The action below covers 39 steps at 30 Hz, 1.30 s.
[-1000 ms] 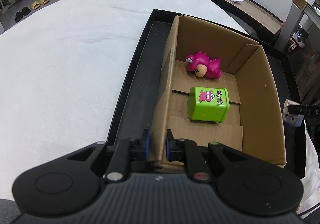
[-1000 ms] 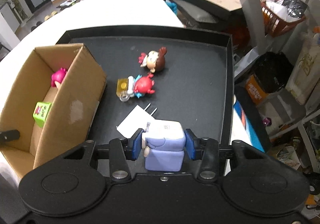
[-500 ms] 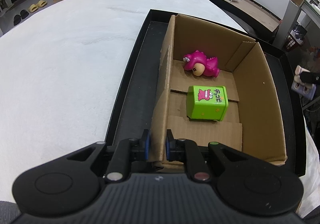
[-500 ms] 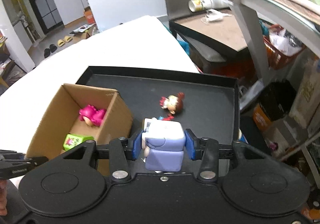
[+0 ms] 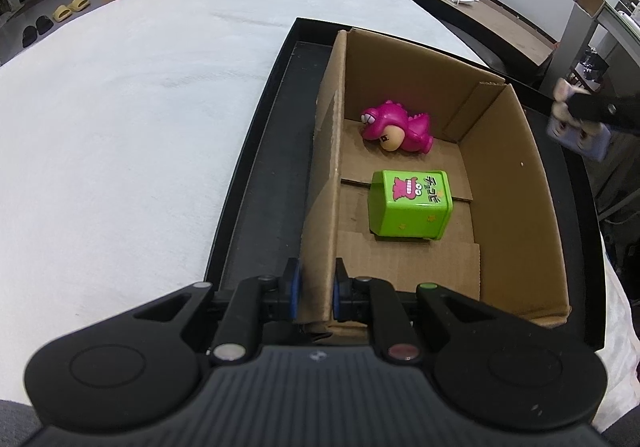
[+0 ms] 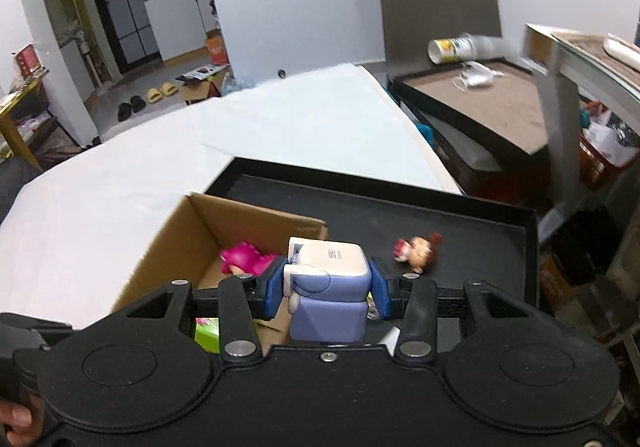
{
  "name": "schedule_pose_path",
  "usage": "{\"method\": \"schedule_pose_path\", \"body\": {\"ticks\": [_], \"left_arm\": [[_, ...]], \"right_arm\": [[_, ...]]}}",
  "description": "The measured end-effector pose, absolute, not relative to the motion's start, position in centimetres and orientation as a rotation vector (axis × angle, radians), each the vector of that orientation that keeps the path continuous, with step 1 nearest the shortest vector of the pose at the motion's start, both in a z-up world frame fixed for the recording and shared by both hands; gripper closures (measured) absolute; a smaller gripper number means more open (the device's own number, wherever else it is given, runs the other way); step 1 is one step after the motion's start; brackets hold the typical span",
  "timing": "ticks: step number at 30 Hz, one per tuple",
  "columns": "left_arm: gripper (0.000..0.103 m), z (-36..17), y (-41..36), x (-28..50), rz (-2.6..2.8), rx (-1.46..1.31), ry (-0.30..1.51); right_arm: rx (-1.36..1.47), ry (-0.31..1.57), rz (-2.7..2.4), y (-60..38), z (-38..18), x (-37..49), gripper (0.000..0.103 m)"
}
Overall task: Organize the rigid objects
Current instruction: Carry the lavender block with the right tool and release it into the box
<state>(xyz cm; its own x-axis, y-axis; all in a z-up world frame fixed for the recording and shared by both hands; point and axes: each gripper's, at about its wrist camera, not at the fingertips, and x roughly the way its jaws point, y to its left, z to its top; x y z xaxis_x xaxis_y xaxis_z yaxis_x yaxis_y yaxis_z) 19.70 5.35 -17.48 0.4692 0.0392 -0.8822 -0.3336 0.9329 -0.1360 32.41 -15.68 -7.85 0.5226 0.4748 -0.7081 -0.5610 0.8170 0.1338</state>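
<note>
A cardboard box [image 5: 516, 183] stands in a black tray [image 5: 256, 175] on a white-covered surface. Inside the box lie a pink dinosaur toy [image 5: 394, 127] and a green printed cube [image 5: 408, 205]. My left gripper [image 5: 315, 289] is shut on the box's near left wall. My right gripper [image 6: 326, 289] is shut on a lavender and white block figure [image 6: 328, 287], held in the air over the box's right wall [image 6: 280, 223]. In the left wrist view that figure [image 5: 576, 125] shows at the right edge, beyond the box. A small red-haired doll [image 6: 418, 251] lies on the tray floor.
The white cover [image 5: 120, 127] spreads left of the tray. A dark low table [image 6: 480, 95] with a tipped paper cup [image 6: 452, 45] and a mask stands behind. Clutter and baskets [image 6: 600, 151] crowd the right side. A hand [image 6: 16, 419] shows at the lower left.
My right gripper has risen with the block figure and swung left, from over the tray floor to over the box's right wall. The left gripper has kept its hold on the box wall.
</note>
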Motion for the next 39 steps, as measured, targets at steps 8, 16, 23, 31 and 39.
{"method": "schedule_pose_path", "body": {"ticks": [8, 16, 23, 31, 39], "left_arm": [[0.090, -17.6, 5.4, 19.5, 0.218, -0.323, 1.057], [0.089, -17.6, 5.6, 19.3, 0.206, -0.334, 1.051], [0.089, -17.8, 6.0, 19.3, 0.194, -0.352, 1.048], [0.089, -17.9, 6.4, 19.2, 0.179, -0.366, 1.044], [0.084, -17.8, 6.7, 19.1, 0.168, -0.385, 1.041]], "right_arm": [[-0.150, 0.771, 0.636, -13.2, -8.3, 32.1, 0.060], [-0.183, 0.728, 0.641, -11.1, -8.8, 31.3, 0.060], [-0.244, 0.725, 0.640, -8.9, -10.0, 30.8, 0.060], [-0.349, 0.718, 0.596, -7.2, -11.4, 30.4, 0.060], [-0.326, 0.739, 0.584, -7.9, -11.0, 30.6, 0.060]]}}
